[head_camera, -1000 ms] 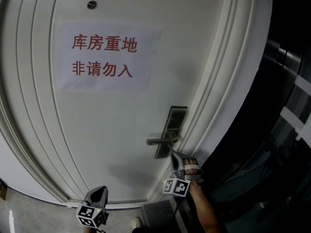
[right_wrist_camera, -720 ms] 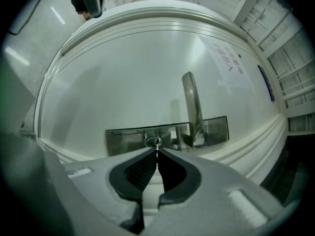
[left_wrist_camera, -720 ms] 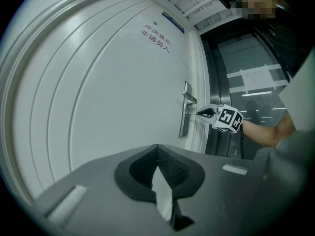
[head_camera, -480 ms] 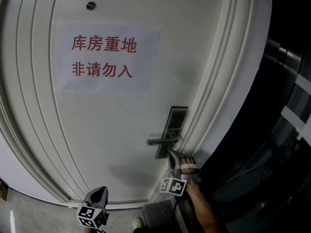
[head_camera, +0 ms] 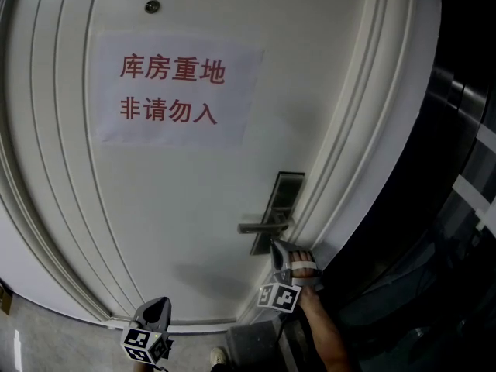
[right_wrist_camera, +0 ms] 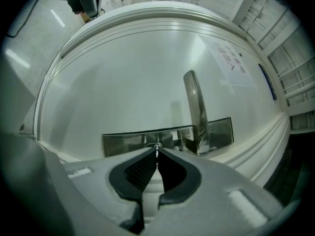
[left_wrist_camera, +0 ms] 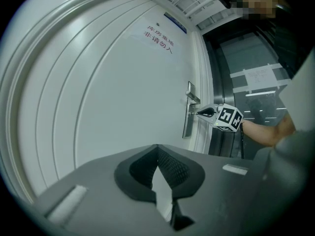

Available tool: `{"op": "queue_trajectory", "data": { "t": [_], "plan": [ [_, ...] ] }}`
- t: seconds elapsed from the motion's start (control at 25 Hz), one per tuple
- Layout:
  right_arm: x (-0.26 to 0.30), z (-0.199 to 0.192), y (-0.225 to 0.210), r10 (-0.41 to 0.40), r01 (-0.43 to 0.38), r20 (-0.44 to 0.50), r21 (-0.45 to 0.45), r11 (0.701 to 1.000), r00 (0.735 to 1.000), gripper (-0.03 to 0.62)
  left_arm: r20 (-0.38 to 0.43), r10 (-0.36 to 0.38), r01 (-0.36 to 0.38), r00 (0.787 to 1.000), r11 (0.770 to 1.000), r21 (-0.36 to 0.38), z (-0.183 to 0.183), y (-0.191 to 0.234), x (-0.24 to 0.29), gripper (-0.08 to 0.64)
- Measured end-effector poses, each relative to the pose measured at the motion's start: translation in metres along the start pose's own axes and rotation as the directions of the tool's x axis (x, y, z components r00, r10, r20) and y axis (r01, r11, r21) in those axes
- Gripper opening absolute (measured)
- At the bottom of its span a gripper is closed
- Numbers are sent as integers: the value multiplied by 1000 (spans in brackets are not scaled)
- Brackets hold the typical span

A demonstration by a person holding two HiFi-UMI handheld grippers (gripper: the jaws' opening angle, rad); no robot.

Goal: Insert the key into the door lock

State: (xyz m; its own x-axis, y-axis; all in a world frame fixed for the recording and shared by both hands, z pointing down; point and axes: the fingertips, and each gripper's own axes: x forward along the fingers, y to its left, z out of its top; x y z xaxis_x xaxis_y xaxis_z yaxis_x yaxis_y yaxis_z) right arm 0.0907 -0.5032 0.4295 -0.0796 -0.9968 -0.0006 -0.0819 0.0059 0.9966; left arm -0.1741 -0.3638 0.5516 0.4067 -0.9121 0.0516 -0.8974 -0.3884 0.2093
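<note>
The right gripper (head_camera: 277, 248) is up against the white door (head_camera: 178, 208), at about 5 o'clock in the head view. It's tucked just under the handle (head_camera: 260, 227), at the lower end of the dark lock plate (head_camera: 284, 192). In the right gripper view the fingers (right_wrist_camera: 142, 168) are pinched together at the tips on the key (right_wrist_camera: 157, 146) (only a tiny metal bit of it pokes out). That bit sits right at the small keyhole ring on the plate. How far in it goes, I honestly can't tell. In that view the handle stands up toward 1 o'clock from the fingertips, close beside them but not touching.

The left gripper (left_wrist_camera: 157, 149) hangs low at 7 o'clock in the head view, well apart from the lock. Its fingers (left_wrist_camera: 173, 168) meet at the tips with nothing between them, so it's closed and empty. From the left gripper view you can see the right gripper out at 2 o'clock, with its marker cube (left_wrist_camera: 229, 118) and the person's forearm (left_wrist_camera: 266, 131) behind it.

As for the rest of the door, there's a paper sign (head_camera: 177, 91) with red characters at 11 o'clock in the head view. A peephole (head_camera: 152, 6) sits above it, near 12.
</note>
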Motion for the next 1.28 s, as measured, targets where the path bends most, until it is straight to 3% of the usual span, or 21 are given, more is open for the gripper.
{"op": "queue_trajectory", "data": {
  "t": [1.16,1.28],
  "plan": [
    [12,2,1,-14,14,29,4,1000,999,13,1,49,-49,999,999,9,2,0,-1,3],
    [11,3,1,-4,3,31,32,999,1000,58,5,51,-51,999,999,14,4,0,-4,3]
  ]
}}
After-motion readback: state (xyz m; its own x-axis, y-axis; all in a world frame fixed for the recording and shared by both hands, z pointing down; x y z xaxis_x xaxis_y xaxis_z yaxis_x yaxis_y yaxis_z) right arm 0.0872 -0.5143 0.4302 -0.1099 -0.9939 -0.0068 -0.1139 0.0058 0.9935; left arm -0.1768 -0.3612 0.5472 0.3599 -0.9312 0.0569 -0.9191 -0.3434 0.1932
